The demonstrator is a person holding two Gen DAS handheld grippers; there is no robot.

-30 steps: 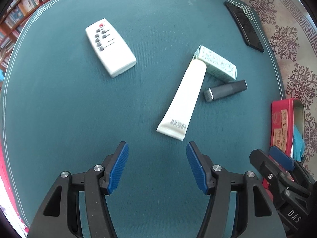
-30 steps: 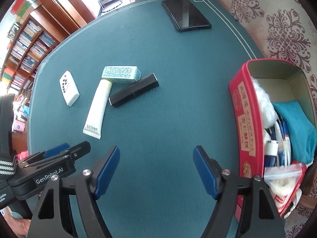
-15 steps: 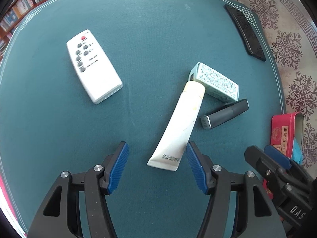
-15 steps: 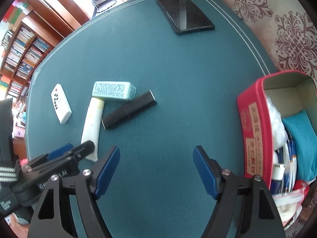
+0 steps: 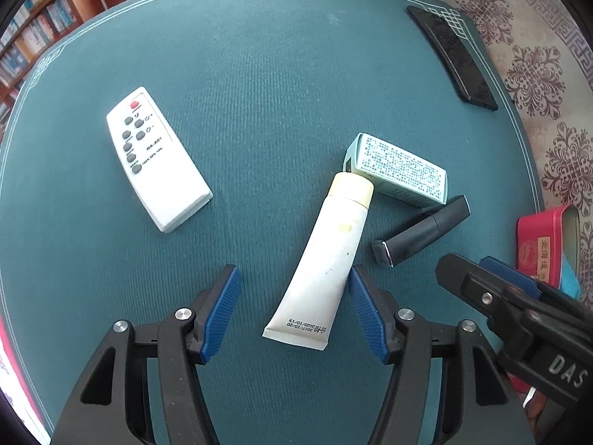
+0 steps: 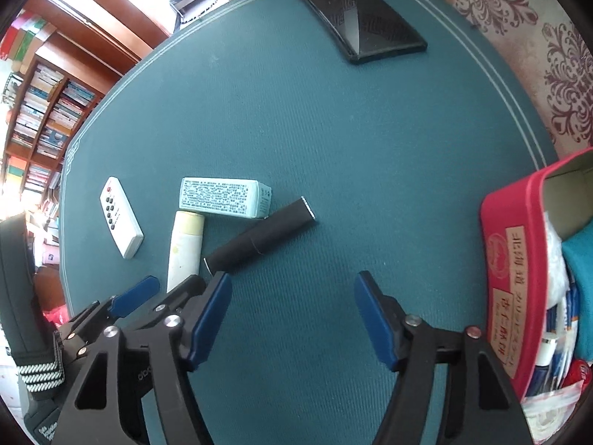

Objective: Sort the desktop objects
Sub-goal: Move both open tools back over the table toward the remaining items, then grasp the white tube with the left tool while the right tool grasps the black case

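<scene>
We're working over the teal mat (image 5: 259, 74); everything below is placed relative to the white tube (image 5: 326, 259).

Left gripper (image 5: 294, 311): jaws wide, pointing steeply down. The tube's crimped end sits between the blue pads, closer to the right pad (image 5: 365, 319). We can't tell if that pad touches the tube; the other pad is clearly apart from it. No grip.

Right gripper (image 6: 292, 319): jaws have just been closing, but they stand wide with only bare mat between them. In the left wrist view it shows just right of the tube, near the black cylinder (image 5: 422, 235).

Layout around the tube:
- Pale green box (image 5: 398, 170) touches the tube's cap end, lying across it.
- Black cylinder lies just beside the tube on its right, tilted, one end close to the box; contact with the box unclear.
- White remote (image 5: 157, 163) is well left of the tube, apart from the cluster, buttons up.
- Black flat case (image 5: 452, 57) is far from the tube, at the mat's far right corner.
- Red box (image 6: 519, 278) is well right of the tube at the mat's edge, open, with a teal cloth (image 6: 578, 259), white wadding and small packets inside.

A bookshelf (image 6: 40, 111) stands beyond the mat.
</scene>
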